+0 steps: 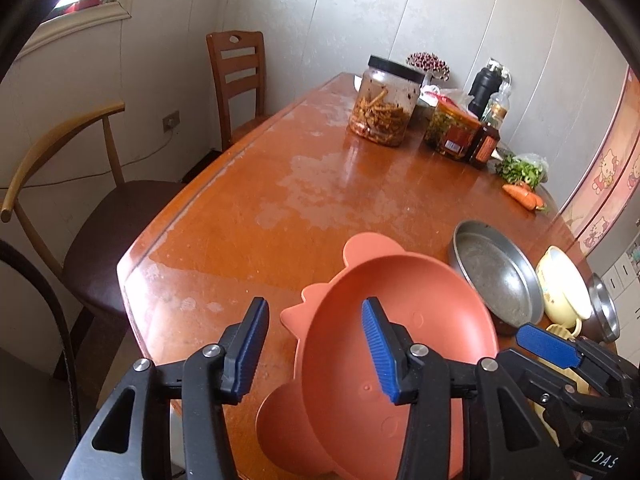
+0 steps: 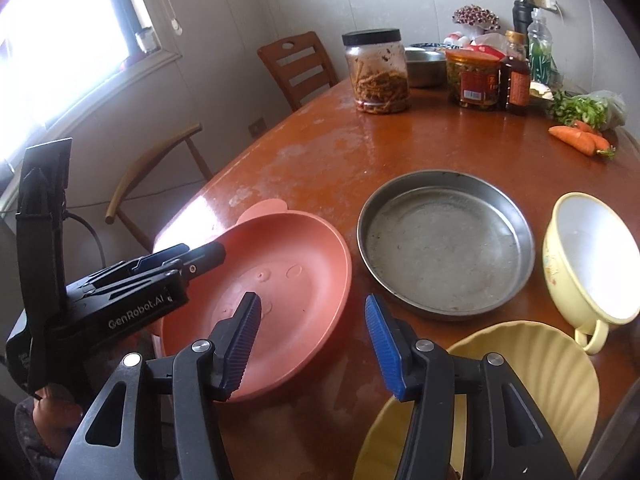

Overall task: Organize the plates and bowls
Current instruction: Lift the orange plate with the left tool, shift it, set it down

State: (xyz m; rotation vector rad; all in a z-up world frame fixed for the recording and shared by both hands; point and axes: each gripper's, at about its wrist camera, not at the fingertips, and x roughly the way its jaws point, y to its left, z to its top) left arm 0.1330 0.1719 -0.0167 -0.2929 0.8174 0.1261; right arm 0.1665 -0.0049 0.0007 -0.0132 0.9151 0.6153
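Observation:
A coral pink plate [image 1: 384, 320] with small ears lies at the table's near edge; it also shows in the right wrist view [image 2: 288, 280]. My left gripper [image 1: 316, 348] is open, its jaws straddling the plate's left rim; it shows from the side in the right wrist view [image 2: 200, 258]. A round metal pan [image 2: 444, 240] sits right of the plate. A pale yellow bowl with a handle [image 2: 588, 256] stands further right. My right gripper [image 2: 312, 344] is open and empty, above a yellow fluted plate [image 2: 528, 376].
At the table's far end stand a big jar of pickles [image 2: 380, 72], a smaller jar [image 2: 474, 76], bottles [image 2: 516, 76], greens and carrots [image 2: 580, 138]. Two chairs [image 1: 236, 80] stand along the table's left side. A metal bowl [image 1: 604, 308] sits at the right.

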